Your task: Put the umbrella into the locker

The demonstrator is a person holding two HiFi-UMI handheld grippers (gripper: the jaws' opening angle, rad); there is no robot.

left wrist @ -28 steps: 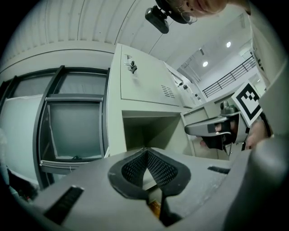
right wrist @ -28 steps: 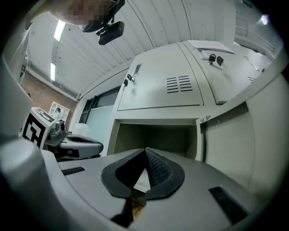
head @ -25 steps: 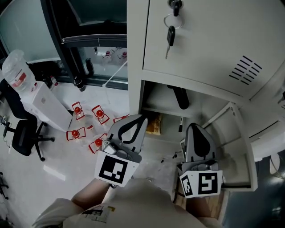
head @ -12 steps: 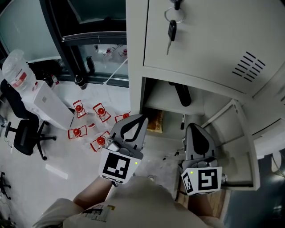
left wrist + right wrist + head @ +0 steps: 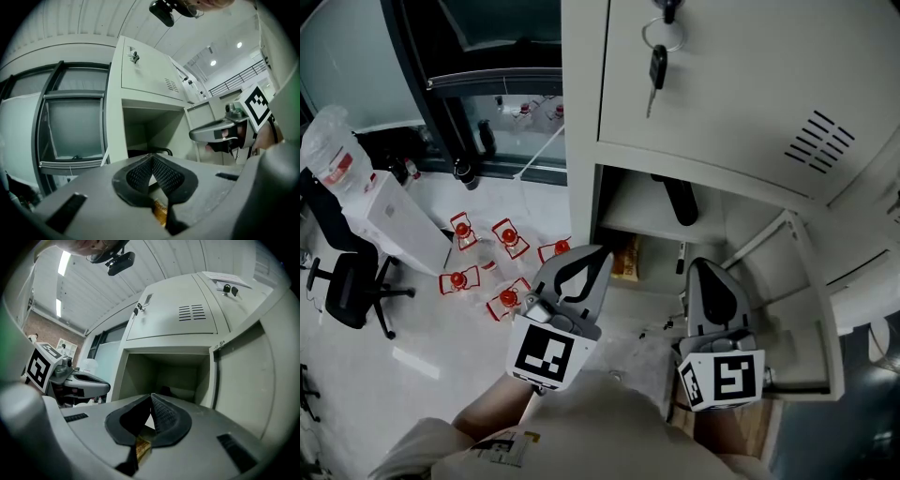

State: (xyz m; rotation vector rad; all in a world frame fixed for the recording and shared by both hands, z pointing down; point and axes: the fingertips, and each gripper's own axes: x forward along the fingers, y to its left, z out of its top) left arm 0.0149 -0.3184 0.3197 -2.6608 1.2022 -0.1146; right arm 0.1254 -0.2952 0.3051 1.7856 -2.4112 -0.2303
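Above the left gripper [image 5: 589, 255] and right gripper [image 5: 705, 267], at frame centre, the black umbrella [image 5: 680, 201] already lies inside the open locker [image 5: 630, 208], its long axis pointing inward. Both grippers hover empty with fingers together, and the right is nearer to it.

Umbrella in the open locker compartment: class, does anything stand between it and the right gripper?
Nothing visible does. The right gripper, jaws shut and empty, points into the open compartment, where the umbrella lies. The door stands open to the right, clear of the path.
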